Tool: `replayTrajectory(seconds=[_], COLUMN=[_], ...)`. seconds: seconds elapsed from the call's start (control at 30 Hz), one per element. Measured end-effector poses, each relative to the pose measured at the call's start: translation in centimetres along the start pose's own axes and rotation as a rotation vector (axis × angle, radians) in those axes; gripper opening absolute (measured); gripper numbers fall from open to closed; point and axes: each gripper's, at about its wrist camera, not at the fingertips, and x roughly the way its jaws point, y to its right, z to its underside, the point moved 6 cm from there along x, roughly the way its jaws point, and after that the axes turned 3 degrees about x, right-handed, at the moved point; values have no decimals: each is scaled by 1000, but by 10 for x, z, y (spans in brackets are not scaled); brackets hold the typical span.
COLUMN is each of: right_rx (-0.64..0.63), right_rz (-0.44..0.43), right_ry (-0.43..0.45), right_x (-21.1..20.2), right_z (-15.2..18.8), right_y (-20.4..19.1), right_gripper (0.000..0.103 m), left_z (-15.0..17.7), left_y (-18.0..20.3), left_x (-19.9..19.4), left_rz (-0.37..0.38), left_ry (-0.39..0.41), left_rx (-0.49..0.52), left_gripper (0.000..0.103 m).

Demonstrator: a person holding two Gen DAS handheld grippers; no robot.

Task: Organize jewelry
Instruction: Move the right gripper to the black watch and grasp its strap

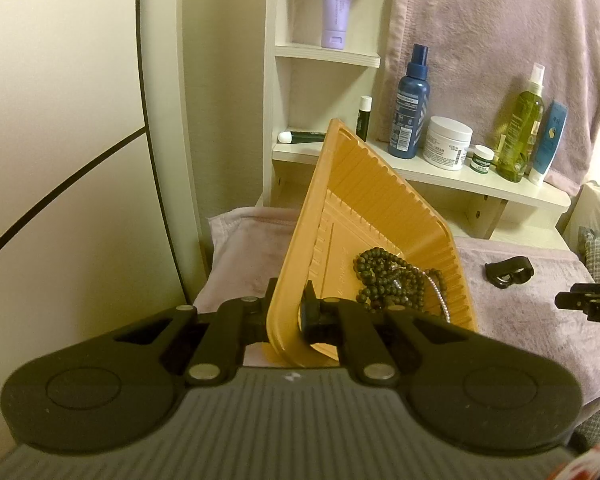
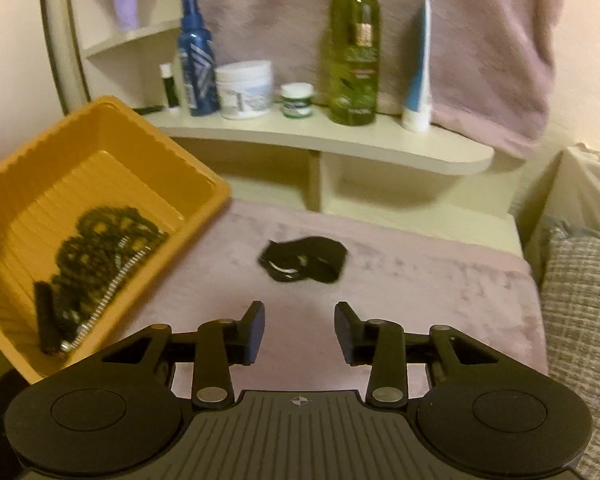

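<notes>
Tray, orange and ribbed, tilted, its wall clenched by the left gripper. Dark bead necklaces heaped inside. Black ring on pink cloth, ahead of the right gripper, jaws apart and empty.

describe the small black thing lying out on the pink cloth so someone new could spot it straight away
Start at the pale shelf of bottles and look down to the pink cloth spread below it. To the right of the tilted orange tray lies a small black ring-shaped item, alone on the cloth. Unlike the dark beads and silver chain, it lies outside the tray.
</notes>
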Motion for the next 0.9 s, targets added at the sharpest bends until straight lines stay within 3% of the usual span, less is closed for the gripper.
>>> replayTrajectory(seconds=[0.27, 0.67, 0.9], right_rx=[-151, -693, -738], right_rz=[30, -80, -119], right_ry=[-44, -229, -332], right_x=[22, 79, 106], right_z=[-11, -35, -35], right_y=[12, -7, -14], right_gripper=[49, 48, 48], left_z=[-1, -2, -1], left_y=[0, -1, -1], left_x=[0, 0, -1], left_rz=[-1, -2, -1], left_ry=[-3, -7, -6], left_rx=[6, 5, 2], left_gripper=[8, 8, 8])
